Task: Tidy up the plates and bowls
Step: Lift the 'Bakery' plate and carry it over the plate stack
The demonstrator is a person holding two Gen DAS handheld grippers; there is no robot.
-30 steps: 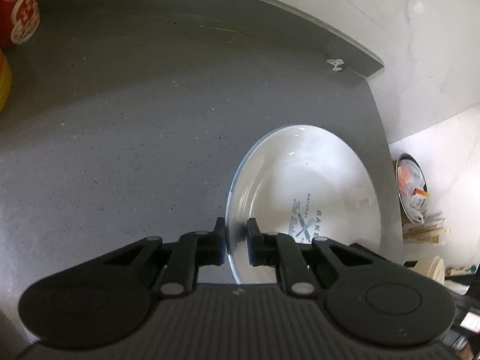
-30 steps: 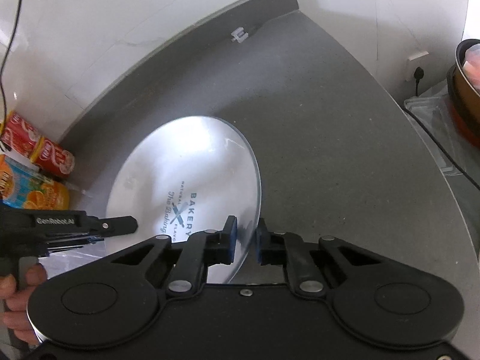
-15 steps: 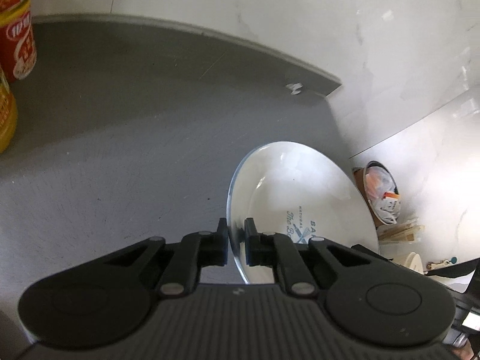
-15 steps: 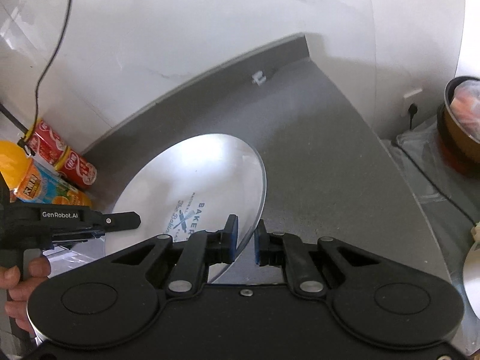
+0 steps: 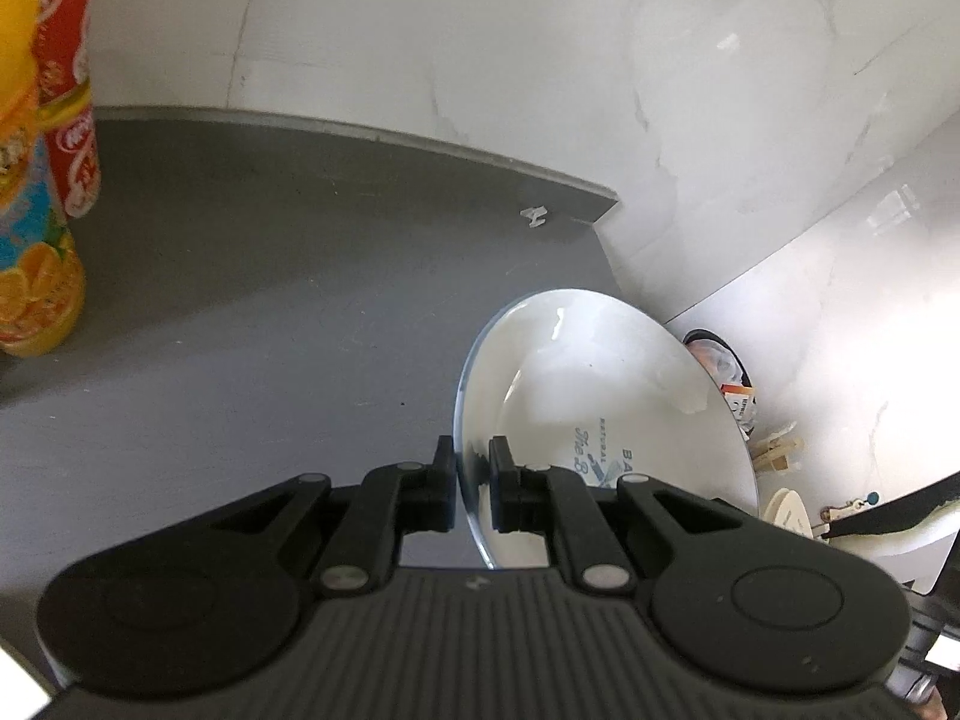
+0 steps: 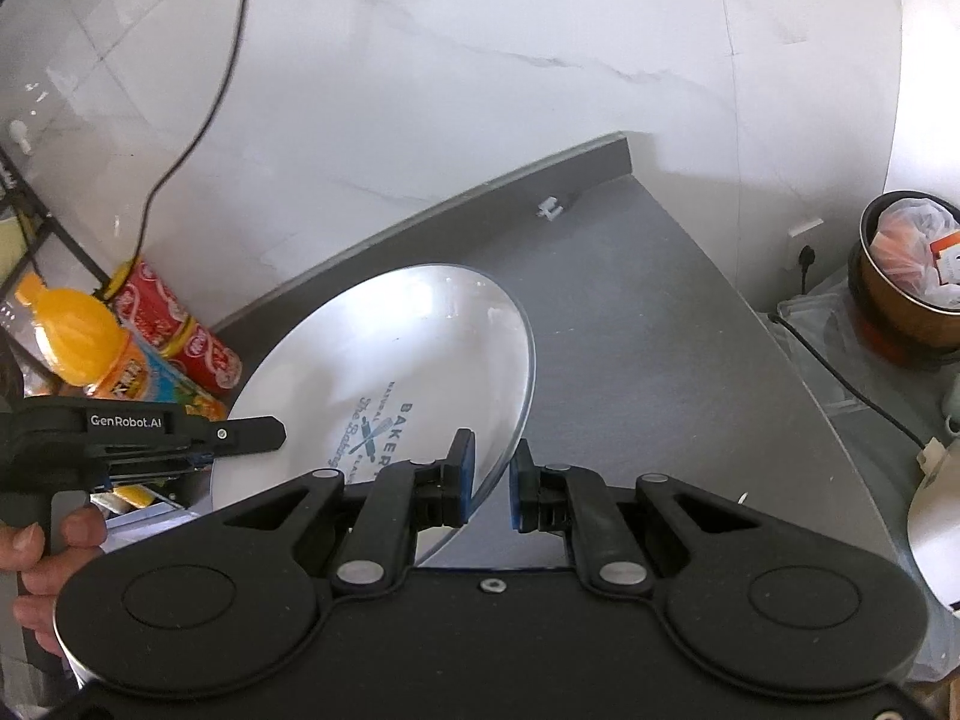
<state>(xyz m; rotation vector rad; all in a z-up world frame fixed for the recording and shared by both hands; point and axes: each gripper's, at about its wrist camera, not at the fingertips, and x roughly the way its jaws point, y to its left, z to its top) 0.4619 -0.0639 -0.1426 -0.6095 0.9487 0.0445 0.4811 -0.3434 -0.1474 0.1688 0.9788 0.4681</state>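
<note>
The grey tabletop (image 6: 660, 324) runs to a white marble wall (image 6: 480, 60), and above it a white plate (image 6: 384, 372) with a blue "BAKERY" print is held in the air, tilted, not lying on the surface. The left hand-held gripper (image 5: 474, 489) has its two fingers narrow around the plate's left rim, so it is holding the plate. The right hand-held gripper (image 6: 487, 480) has its blue pads (image 6: 463, 474) on both sides of the right rim; the inner pad touches the rim, but a gap shows beside the outer pad, so I cannot tell if this grip is firm. The plate is round, so it has no real long axis; its printed face points up and toward the person, and the far rim stands higher than the near one. In my judgement the risk is that the smooth, thin rim slips from the pads if the two grippers move apart or twist differently. At the left stand an orange juice bottle (image 6: 90, 354) and red cans (image 6: 174, 324), which the plate could knock.
</note>
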